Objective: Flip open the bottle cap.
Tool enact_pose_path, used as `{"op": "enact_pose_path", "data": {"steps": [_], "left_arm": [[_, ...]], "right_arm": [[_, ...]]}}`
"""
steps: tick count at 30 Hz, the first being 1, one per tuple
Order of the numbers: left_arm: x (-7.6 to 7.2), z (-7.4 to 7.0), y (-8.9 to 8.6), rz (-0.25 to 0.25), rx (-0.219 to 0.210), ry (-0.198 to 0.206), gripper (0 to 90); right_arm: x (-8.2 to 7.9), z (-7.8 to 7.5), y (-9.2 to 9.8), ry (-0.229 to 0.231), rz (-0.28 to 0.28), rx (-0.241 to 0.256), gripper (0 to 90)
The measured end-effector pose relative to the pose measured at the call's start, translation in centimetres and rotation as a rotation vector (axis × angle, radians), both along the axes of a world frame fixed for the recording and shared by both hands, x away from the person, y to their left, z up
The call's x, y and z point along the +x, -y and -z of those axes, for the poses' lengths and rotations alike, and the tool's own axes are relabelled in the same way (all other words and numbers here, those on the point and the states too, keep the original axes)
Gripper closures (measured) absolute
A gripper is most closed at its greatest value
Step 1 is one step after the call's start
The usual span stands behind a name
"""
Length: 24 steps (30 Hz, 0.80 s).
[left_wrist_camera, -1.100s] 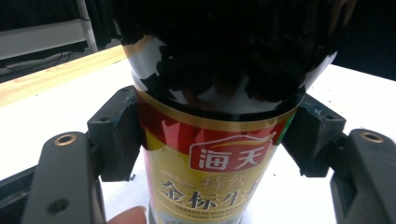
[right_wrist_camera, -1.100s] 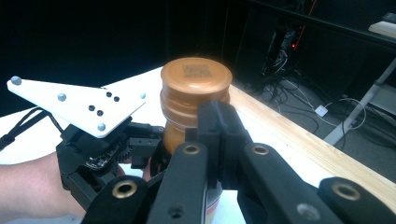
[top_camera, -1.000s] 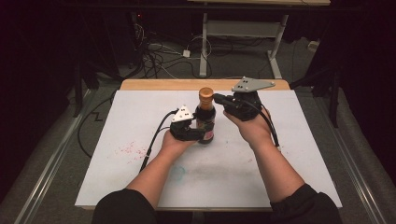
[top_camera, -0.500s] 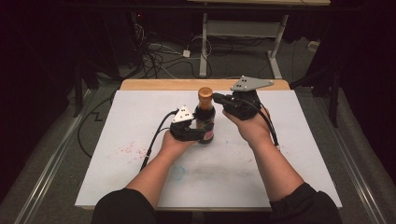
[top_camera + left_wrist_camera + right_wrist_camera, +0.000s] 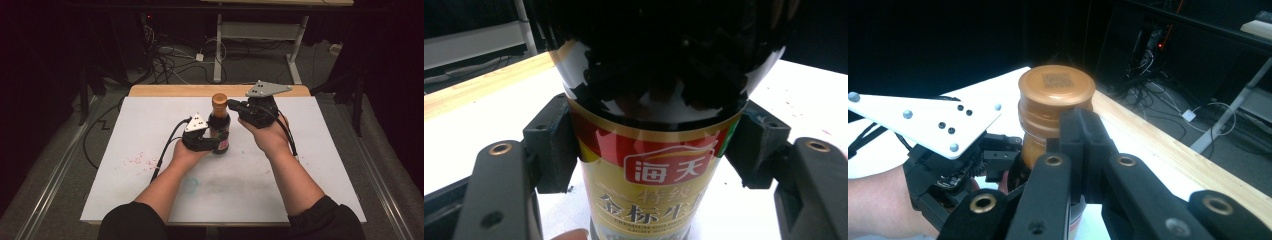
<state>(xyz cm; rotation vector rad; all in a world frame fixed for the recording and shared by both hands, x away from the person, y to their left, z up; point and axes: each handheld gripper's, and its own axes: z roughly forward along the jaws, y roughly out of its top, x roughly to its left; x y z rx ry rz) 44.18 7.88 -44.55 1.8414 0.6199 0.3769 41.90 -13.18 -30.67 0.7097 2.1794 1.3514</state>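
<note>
A dark sauce bottle (image 5: 220,134) with a red and gold label stands upright at mid-table, topped by an orange-brown cap (image 5: 219,101). My left gripper (image 5: 212,143) is shut on the bottle's lower body. In the left gripper view its pads (image 5: 551,145) press both sides of the label (image 5: 654,175). My right gripper (image 5: 233,105) is level with the cap, on its right. In the right gripper view its jaws stand pressed together with nothing between them. The right gripper's tip (image 5: 1080,132) is against the near side of the cap (image 5: 1055,90). The left gripper's white plate (image 5: 928,120) lies lower left.
The white table top (image 5: 310,165) has pink specks (image 5: 137,161) at the left and a teal smear (image 5: 190,184) near the front. A wooden strip (image 5: 170,90) runs along the far edge. Behind it are floor cables (image 5: 167,60) and a desk frame's legs (image 5: 218,50).
My right gripper has edged slightly left, closer to the cap. The bottle and my left gripper have stayed put.
</note>
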Motion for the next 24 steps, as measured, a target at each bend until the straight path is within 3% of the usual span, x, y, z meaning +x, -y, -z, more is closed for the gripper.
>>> {"op": "enact_pose_path", "data": {"steps": [14,24], "left_arm": [[-0.07,-0.04,0.04,-0.01,0.005,0.0,29.4],[-0.14,0.03,0.15,-0.02,0.005,0.001,29.7]], "right_arm": [[-0.14,-0.31,-0.12,0.004,0.007,-0.01,90.0],[-0.34,-0.32,-0.48,0.017,0.018,-0.048,90.0]]}}
